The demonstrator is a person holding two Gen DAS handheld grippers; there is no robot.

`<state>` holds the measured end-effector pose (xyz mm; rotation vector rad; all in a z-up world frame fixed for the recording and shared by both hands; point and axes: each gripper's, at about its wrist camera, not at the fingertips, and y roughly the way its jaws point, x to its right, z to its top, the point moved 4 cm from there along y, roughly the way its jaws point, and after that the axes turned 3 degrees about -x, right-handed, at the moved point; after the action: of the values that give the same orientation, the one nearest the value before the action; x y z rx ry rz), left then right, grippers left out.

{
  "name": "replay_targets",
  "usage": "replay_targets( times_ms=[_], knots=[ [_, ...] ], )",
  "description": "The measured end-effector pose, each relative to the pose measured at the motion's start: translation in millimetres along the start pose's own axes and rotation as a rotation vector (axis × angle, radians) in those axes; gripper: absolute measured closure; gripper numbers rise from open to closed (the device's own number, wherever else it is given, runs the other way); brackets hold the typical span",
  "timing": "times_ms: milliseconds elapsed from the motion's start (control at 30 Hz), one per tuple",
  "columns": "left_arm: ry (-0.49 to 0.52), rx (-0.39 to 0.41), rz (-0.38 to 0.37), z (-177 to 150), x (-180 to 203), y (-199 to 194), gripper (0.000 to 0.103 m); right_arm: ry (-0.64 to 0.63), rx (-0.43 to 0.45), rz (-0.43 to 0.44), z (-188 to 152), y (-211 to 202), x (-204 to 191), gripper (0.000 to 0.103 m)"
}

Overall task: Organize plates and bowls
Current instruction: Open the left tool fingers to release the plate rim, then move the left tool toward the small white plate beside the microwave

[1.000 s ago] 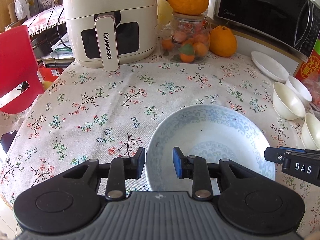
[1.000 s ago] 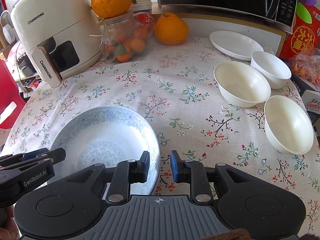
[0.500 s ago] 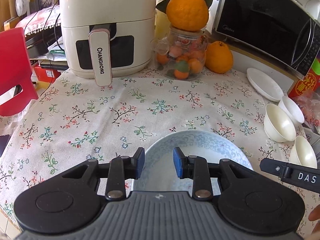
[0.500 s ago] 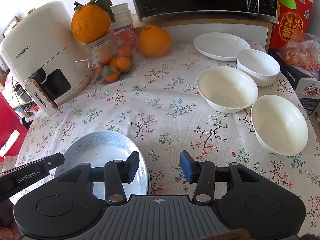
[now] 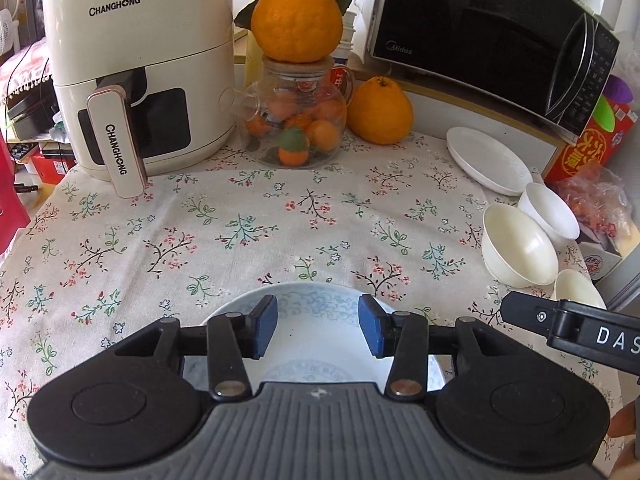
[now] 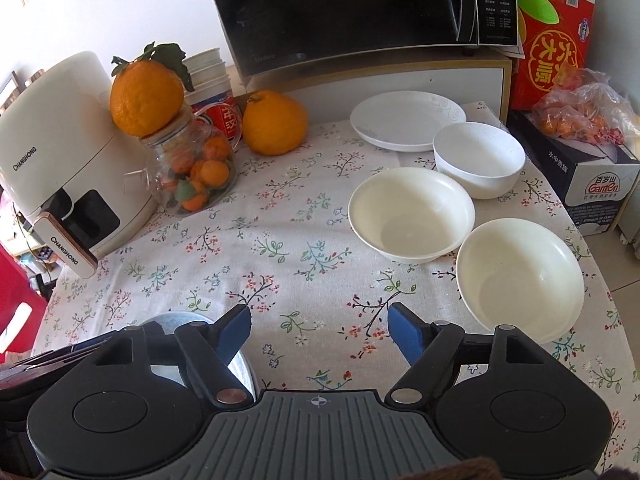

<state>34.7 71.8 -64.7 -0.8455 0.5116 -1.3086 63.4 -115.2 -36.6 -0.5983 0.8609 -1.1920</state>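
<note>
Close in, the left gripper (image 5: 317, 326) hangs over the blue-patterned plate (image 5: 316, 340) at the near table edge, fingers parted and holding nothing. The right gripper (image 6: 319, 330) hovers beside it, spread wide over bare floral tablecloth (image 6: 280, 248), also holding nothing. Farther right sit three white bowls, all empty: nearest bowl (image 6: 520, 276), middle bowl (image 6: 410, 214) just beside it, far bowl (image 6: 478, 158). Behind them lies a white plate (image 6: 406, 120). The cloth's middle is open. At the back, a glass jar (image 6: 192, 176) holds small oranges.
</note>
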Motion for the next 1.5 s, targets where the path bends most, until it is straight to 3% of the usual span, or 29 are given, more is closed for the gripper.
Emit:
replay_targets(
  times_ms=[367, 567, 733, 1033, 1267, 1500],
  knots=[
    [0.043, -0.017, -0.041, 17.7, 44.0, 25.2, 0.036, 0.150, 0.040, 0.004, 28.4, -7.3, 53.9, 0.021],
    [0.039, -0.032, -0.103, 35.3, 67.4, 38.3, 0.030, 0.254, 0.047, 0.002, 42.1, -4.7, 91.1, 0.021],
    [-0.012, -0.071, -0.152, 54.9, 79.4, 57.0, 0.029, 0.327, 0.067, 0.016, 63.0, -0.5, 118.8, 0.021],
    [-0.081, -0.054, -0.145, 101.6, 97.3, 89.9, 0.031, 0.437, 0.138, 0.043, 123.2, 14.0, 167.6, 0.021],
    [-0.107, -0.043, -0.173, 131.1, 123.6, 112.2, 0.031, 0.422, 0.089, 0.018, 162.3, 62.9, 183.9, 0.021],
    [-0.135, -0.070, -0.219, 146.6, 139.1, 144.6, 0.038, 0.425, 0.078, 0.031, 192.5, 98.1, 198.5, 0.022]
  ],
)
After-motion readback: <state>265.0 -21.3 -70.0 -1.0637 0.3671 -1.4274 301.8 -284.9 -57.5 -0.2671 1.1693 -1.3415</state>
